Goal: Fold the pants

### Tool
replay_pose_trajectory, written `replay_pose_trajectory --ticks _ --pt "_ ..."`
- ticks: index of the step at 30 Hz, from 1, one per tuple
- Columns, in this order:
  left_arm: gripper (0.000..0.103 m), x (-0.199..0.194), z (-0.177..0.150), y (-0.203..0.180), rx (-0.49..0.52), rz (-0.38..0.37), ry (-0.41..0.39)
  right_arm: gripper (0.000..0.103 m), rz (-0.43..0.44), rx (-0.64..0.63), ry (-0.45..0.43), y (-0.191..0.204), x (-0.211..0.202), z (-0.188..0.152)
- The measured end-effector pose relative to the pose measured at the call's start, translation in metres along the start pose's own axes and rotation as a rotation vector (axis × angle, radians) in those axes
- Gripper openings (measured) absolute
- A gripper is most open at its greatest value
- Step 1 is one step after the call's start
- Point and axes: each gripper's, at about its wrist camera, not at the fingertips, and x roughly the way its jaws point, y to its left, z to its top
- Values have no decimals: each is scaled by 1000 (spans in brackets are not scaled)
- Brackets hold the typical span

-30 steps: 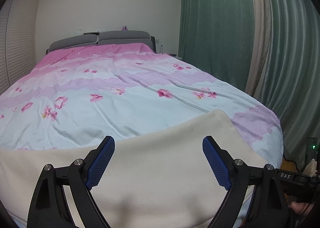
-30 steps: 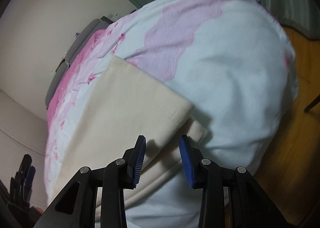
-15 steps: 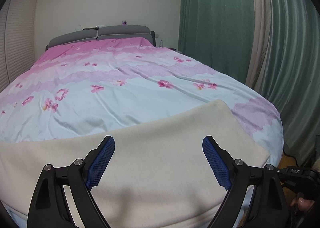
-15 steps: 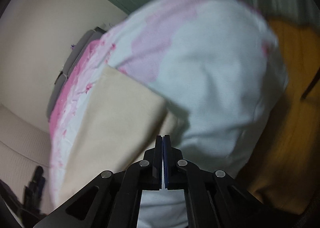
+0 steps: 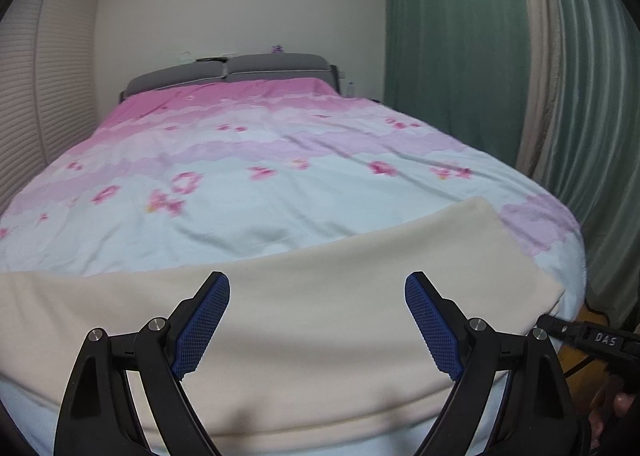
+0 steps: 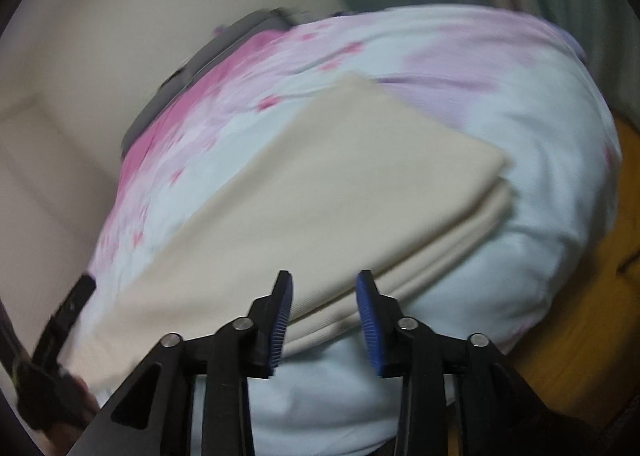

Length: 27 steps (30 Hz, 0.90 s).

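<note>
Right tongs: jaws have just been opening, now narrowly parted, nothing between them, poised over the near layered edge of the pants. Left tongs: spread wide, empty, above the same cloth. Pants lie folded lengthwise along the foot edge of the bed, one end near its right corner. Advice: pinch all layers together at the end, lift evenly, keep edges aligned.

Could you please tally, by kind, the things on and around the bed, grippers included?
Pants: 1
Duvet: 1
Headboard cushions: 2
Curtains: 2
Grippers: 2, left gripper, right gripper
Total: 8
</note>
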Motion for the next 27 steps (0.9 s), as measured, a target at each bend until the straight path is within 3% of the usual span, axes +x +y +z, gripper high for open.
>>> replay_pose_trajectory --ticks 9,16,22,27 --pt "90 -62 -38 113 -71 163 41 38 90 -400 68 142 3 -31" --pt "90 -101 -62 180 -115 261 52 38 206 -542 142 226 25 -53" --pt "90 -101 -67 222 -155 293 42 38 299 -740 160 293 58 -33" --pt "90 -93 -63 244 -176 297 26 38 356 -859 275 338 108 -12"
